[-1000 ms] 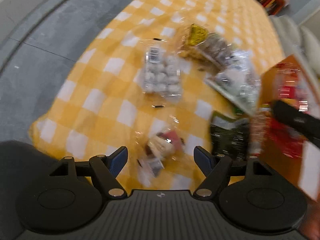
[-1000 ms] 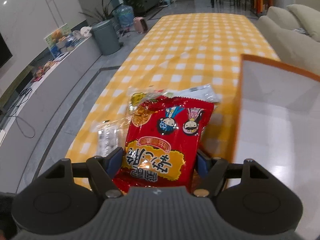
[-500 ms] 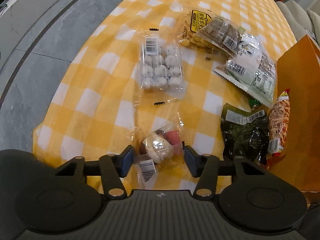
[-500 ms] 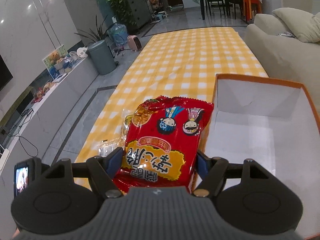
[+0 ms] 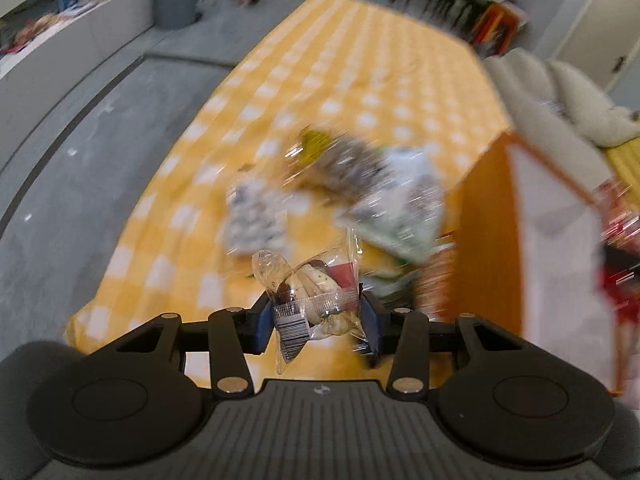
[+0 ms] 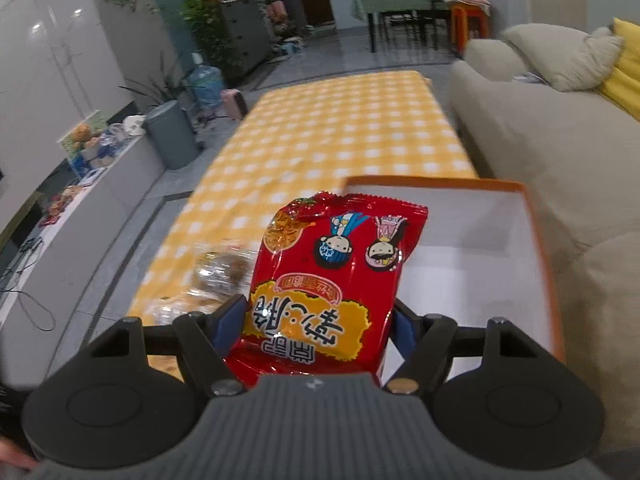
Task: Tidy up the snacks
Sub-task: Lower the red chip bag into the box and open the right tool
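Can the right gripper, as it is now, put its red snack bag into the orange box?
Probably yes. The right gripper holds the red snack bag at the open top of the orange box; its white inside looks empty and nothing blocks the way.

Two held snack packets [image 5: 316, 300] [image 6: 332, 280], one box [image 6: 480, 240].

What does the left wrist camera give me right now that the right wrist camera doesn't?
Only the left wrist view shows the left gripper shut on the clear-wrapped snack, lifted above the blurred loose packets on the cloth.

Only the right wrist view shows the right gripper shut on the red snack bag, the box's white interior, which looks empty, and the sofa.

Both show the yellow checked tablecloth and the orange box.
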Tool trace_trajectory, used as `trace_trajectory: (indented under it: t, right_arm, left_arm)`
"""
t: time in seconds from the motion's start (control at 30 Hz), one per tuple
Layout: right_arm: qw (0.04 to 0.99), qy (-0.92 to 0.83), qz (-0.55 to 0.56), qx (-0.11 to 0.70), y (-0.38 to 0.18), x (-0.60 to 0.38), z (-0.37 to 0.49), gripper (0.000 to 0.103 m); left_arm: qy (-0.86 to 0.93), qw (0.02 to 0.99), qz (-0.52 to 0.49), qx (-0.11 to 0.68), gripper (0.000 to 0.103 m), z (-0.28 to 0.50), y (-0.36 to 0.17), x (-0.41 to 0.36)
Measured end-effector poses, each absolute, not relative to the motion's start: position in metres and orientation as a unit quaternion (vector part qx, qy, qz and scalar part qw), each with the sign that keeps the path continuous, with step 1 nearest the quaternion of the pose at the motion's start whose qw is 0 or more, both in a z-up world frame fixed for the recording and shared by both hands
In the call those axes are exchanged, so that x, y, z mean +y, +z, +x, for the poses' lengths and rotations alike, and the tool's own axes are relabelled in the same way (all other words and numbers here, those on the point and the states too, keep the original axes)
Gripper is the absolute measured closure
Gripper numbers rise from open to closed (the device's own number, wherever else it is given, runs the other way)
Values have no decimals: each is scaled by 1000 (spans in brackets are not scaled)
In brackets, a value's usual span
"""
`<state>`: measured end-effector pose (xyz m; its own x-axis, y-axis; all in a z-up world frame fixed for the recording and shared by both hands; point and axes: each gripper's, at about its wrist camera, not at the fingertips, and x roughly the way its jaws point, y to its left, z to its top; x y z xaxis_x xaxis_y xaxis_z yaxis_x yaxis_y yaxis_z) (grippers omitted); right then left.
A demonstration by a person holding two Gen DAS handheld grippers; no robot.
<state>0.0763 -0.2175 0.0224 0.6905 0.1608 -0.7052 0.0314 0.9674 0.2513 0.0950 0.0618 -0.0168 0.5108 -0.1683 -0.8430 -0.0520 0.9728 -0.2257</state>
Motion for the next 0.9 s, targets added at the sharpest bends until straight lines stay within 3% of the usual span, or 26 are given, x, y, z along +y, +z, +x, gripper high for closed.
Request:
trace_trajectory:
  t: [0.2,0.57,0.9]
  right_arm:
    - [881,20,154,448,-10,-251,81,31]
    - [828,122,166,522,-68,-237,90,31]
    - [805,79,179,560,-90,-287,71,31]
  left_arm:
    - [-84,868,-128,471,53,98,13,23]
    - [-101,857,-117,491,53,94,-2,2]
    - [-114,856,-122,490,53,91,1,4]
